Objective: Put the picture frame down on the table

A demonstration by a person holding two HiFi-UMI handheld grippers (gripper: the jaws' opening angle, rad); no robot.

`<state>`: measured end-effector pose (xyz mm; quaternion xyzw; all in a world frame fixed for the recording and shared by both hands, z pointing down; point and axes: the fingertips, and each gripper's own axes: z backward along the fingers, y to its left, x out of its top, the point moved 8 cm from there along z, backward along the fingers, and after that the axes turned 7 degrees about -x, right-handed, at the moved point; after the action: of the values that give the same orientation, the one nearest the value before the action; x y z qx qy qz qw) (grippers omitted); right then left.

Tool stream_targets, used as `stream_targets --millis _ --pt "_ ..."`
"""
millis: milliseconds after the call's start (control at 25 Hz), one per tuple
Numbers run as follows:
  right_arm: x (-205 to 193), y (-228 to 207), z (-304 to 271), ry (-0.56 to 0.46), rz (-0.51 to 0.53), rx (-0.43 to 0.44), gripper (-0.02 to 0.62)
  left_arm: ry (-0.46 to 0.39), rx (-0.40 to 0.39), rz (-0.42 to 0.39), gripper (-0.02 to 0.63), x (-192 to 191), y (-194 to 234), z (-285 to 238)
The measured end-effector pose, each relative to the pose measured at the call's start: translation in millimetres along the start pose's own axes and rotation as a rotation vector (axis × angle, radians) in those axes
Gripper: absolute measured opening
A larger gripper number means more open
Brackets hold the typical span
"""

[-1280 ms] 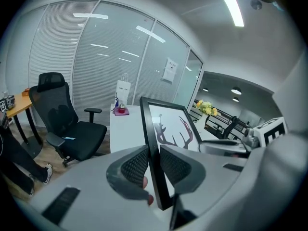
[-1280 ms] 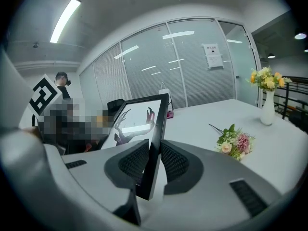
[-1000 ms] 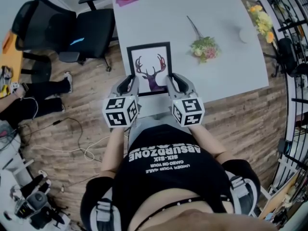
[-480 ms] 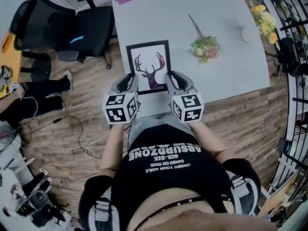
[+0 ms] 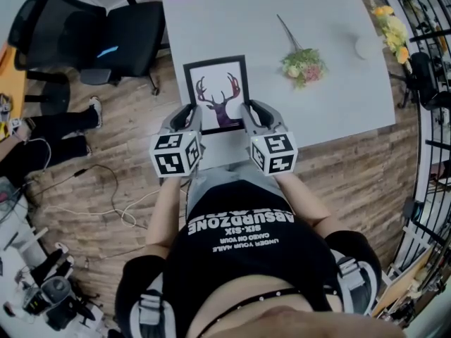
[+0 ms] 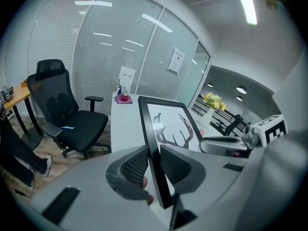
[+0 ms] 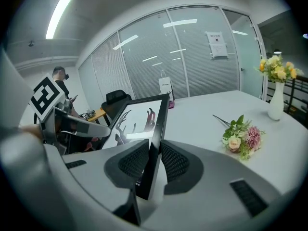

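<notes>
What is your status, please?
Left tongs, right tongs shut on black-framed deer picture. Tilted over white table, not laid flat. Pink-green flower bunch clear, right.

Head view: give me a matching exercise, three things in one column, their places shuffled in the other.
1. deer picture frame
2. flower bouquet
3. black office chair

A. on the wood floor, beside the table
B. clamped by the left gripper and the right gripper
C. lying on the table

Pairs: 1-B, 2-C, 3-A
</notes>
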<state>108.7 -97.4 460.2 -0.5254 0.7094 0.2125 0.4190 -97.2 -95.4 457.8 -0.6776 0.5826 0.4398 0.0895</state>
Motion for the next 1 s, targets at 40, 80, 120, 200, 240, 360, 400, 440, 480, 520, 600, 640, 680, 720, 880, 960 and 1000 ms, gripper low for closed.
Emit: stream_targets --millis 40,80,120,200,240,360,400,440,480,520,600,640,680,720,880,960,1000 --pt "-1.7 -0.5 -0.4 0.003 0.000 0.001 0.094 0.004 0.002 0.002 0.086 -1.6 0.1 -0.9" --pt "-3.7 -0.9 -0.8 0.008 -0.001 0.001 0.094 0.008 0.004 0.003 0.086 -3.4 0.1 -1.8" --pt "-5.4 -1.2 -1.9 0.012 -0.002 0.001 0.094 0.012 0.006 0.006 0.086 -4.8 0.8 -3.1" --pt "-7.1 -0.6 -7.4 0.023 -0.001 -0.001 0.094 0.020 0.009 0.011 0.086 -6.0 5.3 -7.0" --pt "-7.4 0.6 -11.3 0.028 -0.001 -0.002 0.094 0.024 0.010 0.014 0.086 -6.2 9.1 -9.0" --pt "-8.8 5.6 -21.8 0.038 0.002 -0.003 0.094 0.037 0.010 0.025 0.086 -8.1 20.7 -12.8" --pt "-9.5 6.4 -24.4 0.041 0.004 -0.004 0.094 0.041 0.011 0.028 0.086 -9.0 23.3 -14.1" --pt "-10.3 6.7 -26.6 0.045 0.007 -0.004 0.092 0.046 0.012 0.031 0.086 -9.9 25.2 -15.7" --pt "-10.9 6.4 -28.5 0.050 0.010 -0.005 0.092 0.050 0.012 0.035 0.086 -10.6 26.7 -17.5" --pt "-11.5 6.0 -30.3 0.055 0.012 -0.005 0.094 0.055 0.012 0.038 0.086 -11.1 27.9 -19.3" --pt "-12.8 5.3 -33.6 0.065 0.015 -0.005 0.094 0.064 0.013 0.044 0.086 -12.1 30.1 -22.7" --pt "-13.5 5.1 -35.3 0.069 0.015 -0.005 0.094 0.069 0.014 0.045 0.086 -12.6 31.1 -24.0" --pt "-14.2 5.1 -37.2 0.072 0.016 -0.004 0.094 0.074 0.015 0.047 0.086 -13.1 32.4 -25.4" --pt "-14.9 5.1 -39.2 0.077 0.016 -0.004 0.094 0.080 0.016 0.048 0.086 -13.9 33.7 -26.9" --pt "-20.0 4.2 -47.6 0.102 0.019 -0.006 0.094 0.107 0.024 0.060 0.086 -20.1 39.7 -35.6" --pt "-23.3 3.3 -52.6 0.111 0.022 -0.009 0.094 0.119 0.030 0.068 0.086 -23.4 42.4 -40.8" --pt "-25.1 2.8 -55.2 0.116 0.022 -0.011 0.094 0.125 0.034 0.071 0.086 -24.9 43.9 -43.2"
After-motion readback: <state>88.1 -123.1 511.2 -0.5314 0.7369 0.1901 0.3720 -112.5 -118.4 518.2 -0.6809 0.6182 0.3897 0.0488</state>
